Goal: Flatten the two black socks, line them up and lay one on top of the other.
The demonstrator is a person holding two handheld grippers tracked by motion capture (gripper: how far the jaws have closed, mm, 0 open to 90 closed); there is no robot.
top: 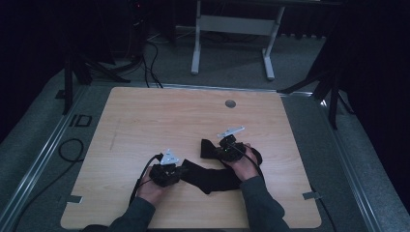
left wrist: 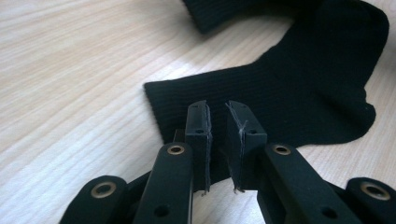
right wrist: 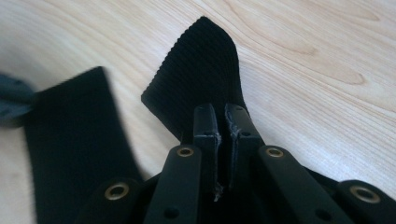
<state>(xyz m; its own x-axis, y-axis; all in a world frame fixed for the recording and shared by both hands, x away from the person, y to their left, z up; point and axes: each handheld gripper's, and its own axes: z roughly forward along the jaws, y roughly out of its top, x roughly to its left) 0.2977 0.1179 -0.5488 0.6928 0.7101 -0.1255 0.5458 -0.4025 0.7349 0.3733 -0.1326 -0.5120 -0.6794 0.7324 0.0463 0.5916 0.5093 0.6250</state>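
I have two black socks on the wooden table (top: 145, 121), lying close in front of me between my hands. My right gripper (right wrist: 223, 112) is pinching the ribbed cuff of one sock (right wrist: 196, 70); the jaws are pressed nearly together with the fabric caught between them, and the cuff stands up a little off the wood. My left gripper (left wrist: 218, 112) hangs over the cuff of the other sock (left wrist: 289, 93) with a narrow gap between the jaws, and nothing is clamped there. This sock lies flat, bent at the heel. I judge both socks to be very light, soft and floppy: whatever part I lift, the rest will droop and drag, and a thin knit can slide out of a loose pinch. The ribbed cuff is the thickest, firmest edge, so I would take hold there, biting well past the rim and through both layers.
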